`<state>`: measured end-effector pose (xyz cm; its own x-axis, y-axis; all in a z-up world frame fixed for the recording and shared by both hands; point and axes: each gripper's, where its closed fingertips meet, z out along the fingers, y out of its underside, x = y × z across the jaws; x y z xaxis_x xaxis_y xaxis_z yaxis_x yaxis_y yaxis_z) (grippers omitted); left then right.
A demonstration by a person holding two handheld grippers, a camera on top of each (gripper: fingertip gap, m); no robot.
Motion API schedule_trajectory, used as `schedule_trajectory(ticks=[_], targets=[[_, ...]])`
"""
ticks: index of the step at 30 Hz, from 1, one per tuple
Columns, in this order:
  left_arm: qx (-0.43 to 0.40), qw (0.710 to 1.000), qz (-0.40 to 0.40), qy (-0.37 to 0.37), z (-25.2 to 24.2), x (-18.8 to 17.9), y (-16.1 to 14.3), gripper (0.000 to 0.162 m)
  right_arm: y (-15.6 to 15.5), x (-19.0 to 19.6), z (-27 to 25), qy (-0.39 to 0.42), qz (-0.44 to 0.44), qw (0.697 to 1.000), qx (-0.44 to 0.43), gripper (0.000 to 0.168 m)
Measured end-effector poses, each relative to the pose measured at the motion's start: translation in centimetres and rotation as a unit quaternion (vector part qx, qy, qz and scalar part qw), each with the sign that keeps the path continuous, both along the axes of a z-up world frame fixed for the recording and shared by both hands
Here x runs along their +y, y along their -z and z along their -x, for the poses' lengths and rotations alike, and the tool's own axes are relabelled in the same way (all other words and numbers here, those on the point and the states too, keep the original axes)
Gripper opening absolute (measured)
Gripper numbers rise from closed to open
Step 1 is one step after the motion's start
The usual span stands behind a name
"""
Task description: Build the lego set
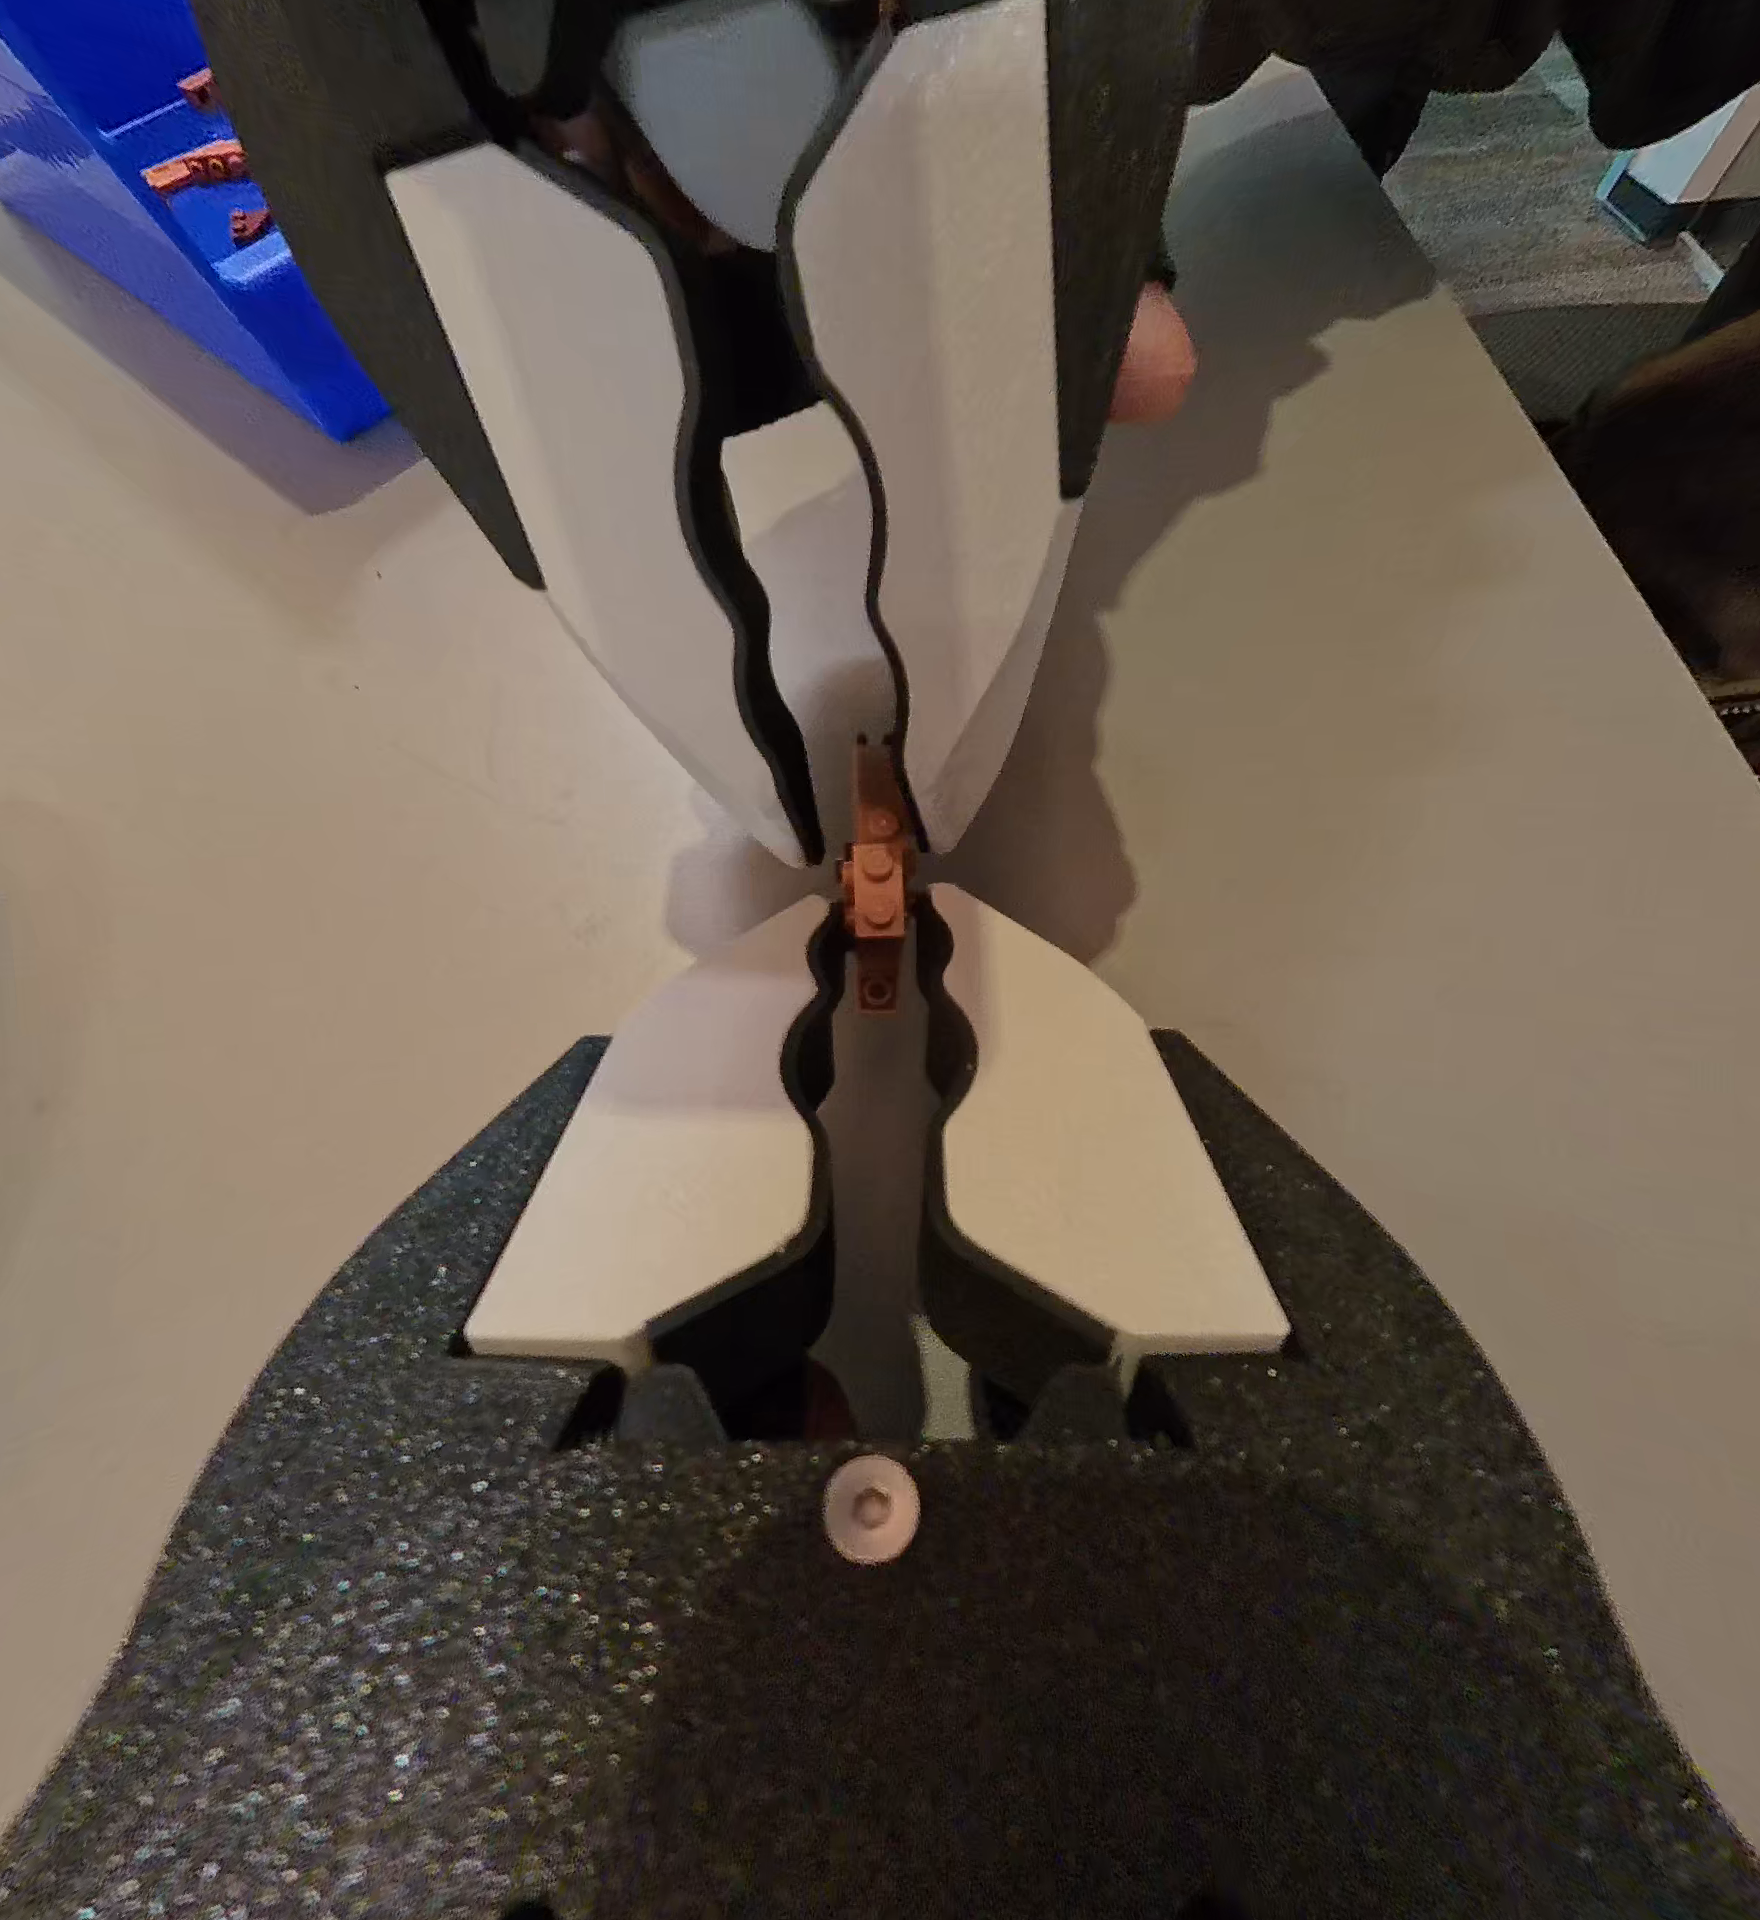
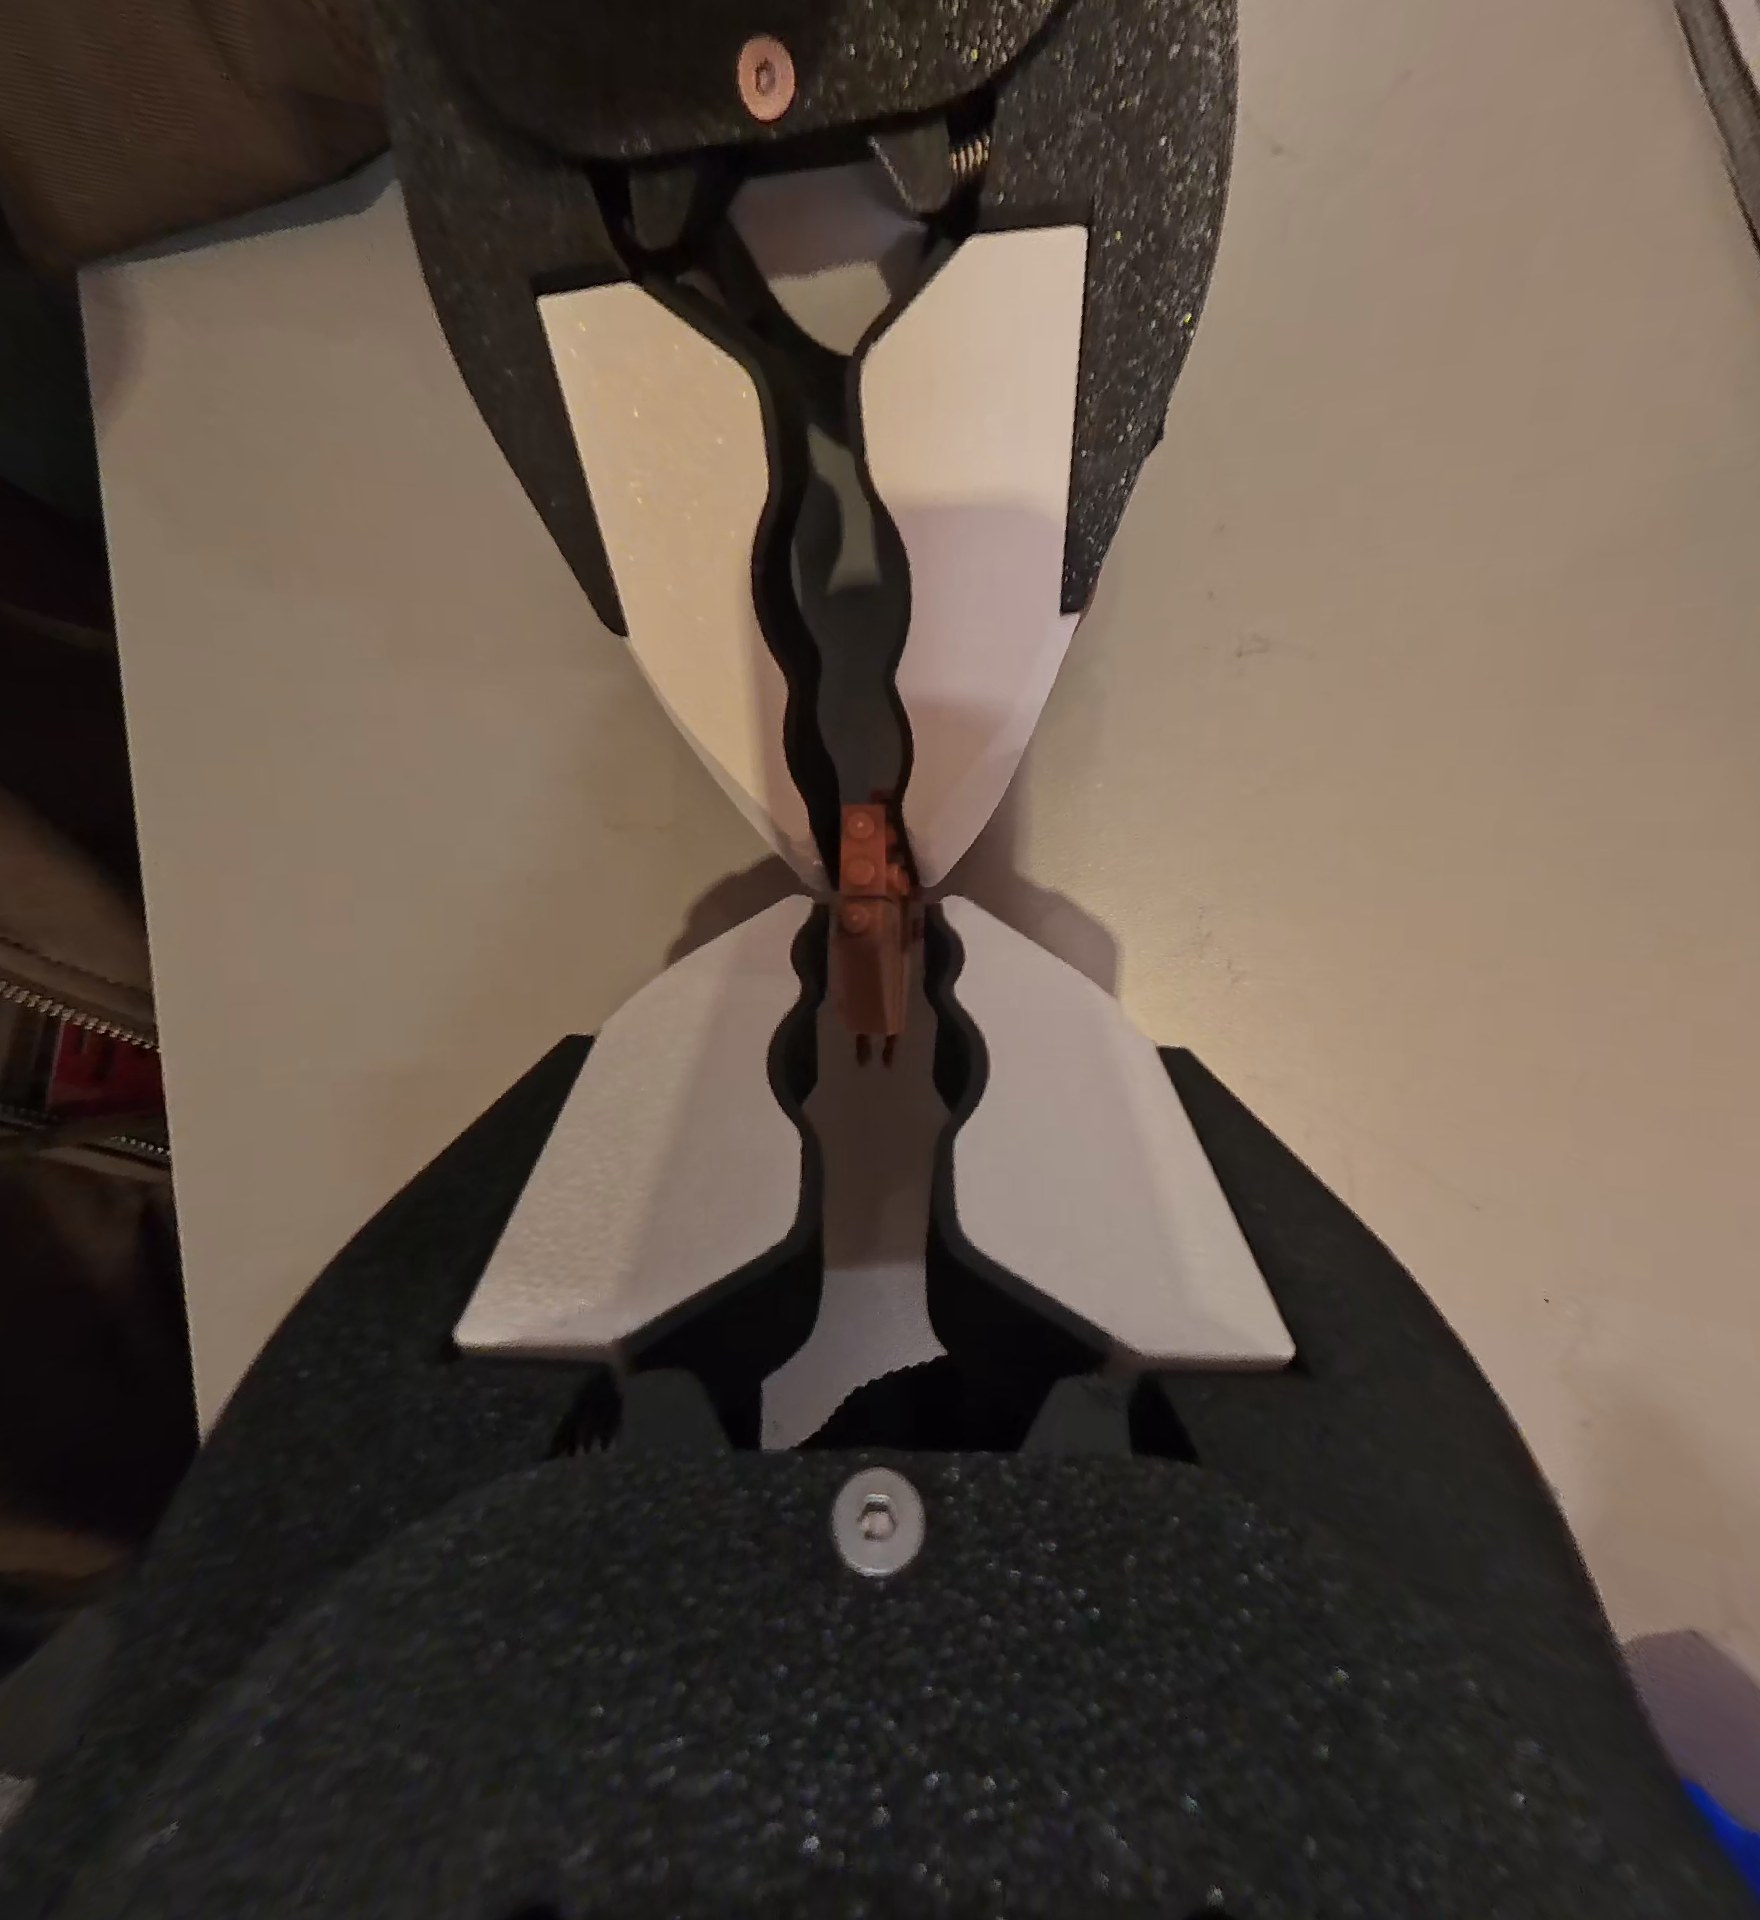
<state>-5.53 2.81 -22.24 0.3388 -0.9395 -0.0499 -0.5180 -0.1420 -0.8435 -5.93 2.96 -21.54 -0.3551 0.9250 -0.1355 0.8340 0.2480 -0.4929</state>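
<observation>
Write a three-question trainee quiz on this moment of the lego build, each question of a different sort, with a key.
1. True or false: the left gripper and the right gripper meet tip to tip above the pale tabletop.
2. Multiple choice: the small reddish-brown studded lego pieces are A) lying flat on the table, B) pinched between the two grippers' white fingertips, C) inside the blue plastic parts bin.
3. Fill in: more brown pieces sit in the ____ bin at the upper left of the left wrist view.

Key: 1 true; 2 B; 3 blue.
</observation>
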Motion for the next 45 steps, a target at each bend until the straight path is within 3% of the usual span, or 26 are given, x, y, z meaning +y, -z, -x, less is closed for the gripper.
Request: schedule_trajectory(ticks=[7, 11, 16, 21, 25, 28, 41, 45], targets=[[-0.024, 0.999, 0.019, -0.015, 0.3, 0.3, -0.5, 0.013, -1.4, 1.0, 0.2, 0.000, -0.023, 0.998, 0.063, 0.033], [-0.029, 0.999, 0.032, -0.032, 0.9, 0.7, -0.5, 0.013, -1.2, 2.3, -0.7, -0.023, -0.109, 0.986, 0.126, 0.043], [-0.037, 0.998, 0.037, -0.044, 1.3, 1.1, -0.6, 0.013, 0.2, 2.6, -1.1, -0.049, -0.220, 0.956, 0.190, 0.056], [-0.037, 0.998, 0.035, -0.047, 1.4, 1.1, -0.7, 0.012, 0.0, 2.1, -0.2, -0.087, -0.334, 0.900, 0.266, 0.060], [-0.039, 0.998, 0.036, -0.046, 1.4, 1.1, -0.7, 0.013, -0.8, 2.0, 0.7, -0.123, -0.441, 0.831, 0.316, 0.057], [-0.041, 0.997, 0.037, -0.046, 1.4, 1.1, -0.8, 0.013, -1.3, 1.8, 1.0, -0.132, -0.469, 0.805, 0.340, 0.054], [-0.071, 0.996, 0.040, -0.035, 1.1, 0.8, -1.7, 0.012, -0.8, 1.5, 1.5, -0.159, -0.524, 0.763, 0.343, 0.032], [-0.070, 0.996, 0.042, -0.035, 1.1, 0.8, -1.5, 0.012, -0.8, 1.7, 1.6, -0.155, -0.530, 0.762, 0.339, 0.026]])
